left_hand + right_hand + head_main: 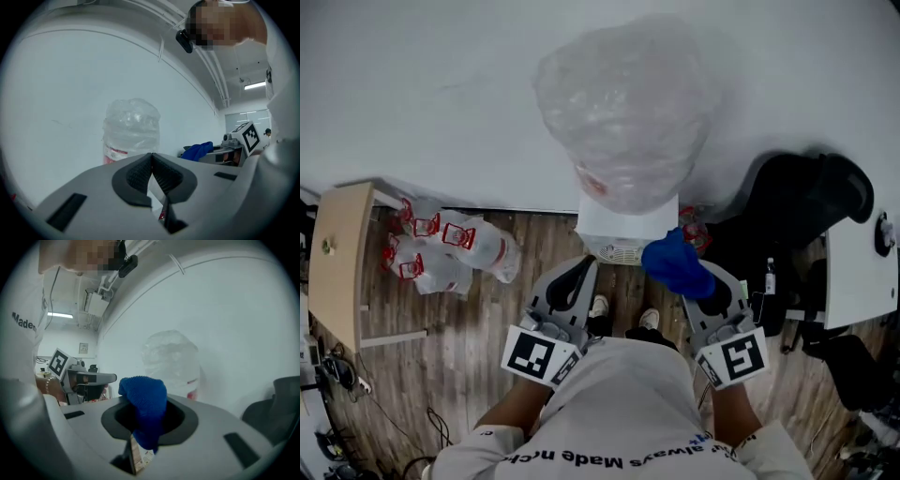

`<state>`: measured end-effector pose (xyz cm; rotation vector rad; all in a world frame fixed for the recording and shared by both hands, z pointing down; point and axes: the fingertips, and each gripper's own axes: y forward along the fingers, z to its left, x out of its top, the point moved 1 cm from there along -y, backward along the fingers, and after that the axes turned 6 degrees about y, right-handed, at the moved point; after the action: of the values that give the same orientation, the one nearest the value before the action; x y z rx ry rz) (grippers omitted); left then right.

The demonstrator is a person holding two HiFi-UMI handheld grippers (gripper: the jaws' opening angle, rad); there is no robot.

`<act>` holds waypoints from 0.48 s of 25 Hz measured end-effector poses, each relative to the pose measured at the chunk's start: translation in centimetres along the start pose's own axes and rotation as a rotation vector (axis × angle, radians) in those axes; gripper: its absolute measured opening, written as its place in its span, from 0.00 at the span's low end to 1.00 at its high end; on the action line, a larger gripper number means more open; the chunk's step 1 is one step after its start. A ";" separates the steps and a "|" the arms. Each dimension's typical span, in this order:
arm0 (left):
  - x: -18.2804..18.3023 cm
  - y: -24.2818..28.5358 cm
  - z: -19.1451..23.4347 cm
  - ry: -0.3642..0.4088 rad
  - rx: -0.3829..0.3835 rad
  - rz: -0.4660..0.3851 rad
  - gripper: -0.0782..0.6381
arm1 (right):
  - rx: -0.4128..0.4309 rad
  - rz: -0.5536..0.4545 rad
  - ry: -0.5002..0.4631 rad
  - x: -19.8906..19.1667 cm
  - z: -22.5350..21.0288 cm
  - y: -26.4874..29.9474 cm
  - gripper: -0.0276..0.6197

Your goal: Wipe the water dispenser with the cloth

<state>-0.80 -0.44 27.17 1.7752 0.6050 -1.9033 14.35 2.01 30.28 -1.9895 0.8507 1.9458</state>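
Right gripper clamps a crumpled blue cloth near the white water dispenser; my left gripper is closed, empty.

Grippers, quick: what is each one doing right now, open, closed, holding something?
Left gripper: closed, nothing between its jaws.
Right gripper: closed on the blue cloth.

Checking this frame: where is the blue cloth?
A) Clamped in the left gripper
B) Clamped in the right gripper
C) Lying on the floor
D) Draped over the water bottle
B: the right gripper view shows the blue cloth pinched between the jaws of the right gripper, while the left gripper has its jaws closed together on nothing.
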 end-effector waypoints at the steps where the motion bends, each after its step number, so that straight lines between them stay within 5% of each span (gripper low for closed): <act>1: 0.6 0.1 -0.3 0.004 -0.010 -0.005 0.14 | 0.004 -0.010 0.001 0.7 0.0 -0.3 0.19; 12: 5.0 -0.4 -1.6 0.008 -0.045 -0.034 0.14 | 0.052 -0.080 -0.006 6.1 2.2 -2.5 0.19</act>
<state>-0.04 0.70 22.09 1.7561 0.6796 -1.8908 13.60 3.71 23.55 -1.9563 0.7993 1.8660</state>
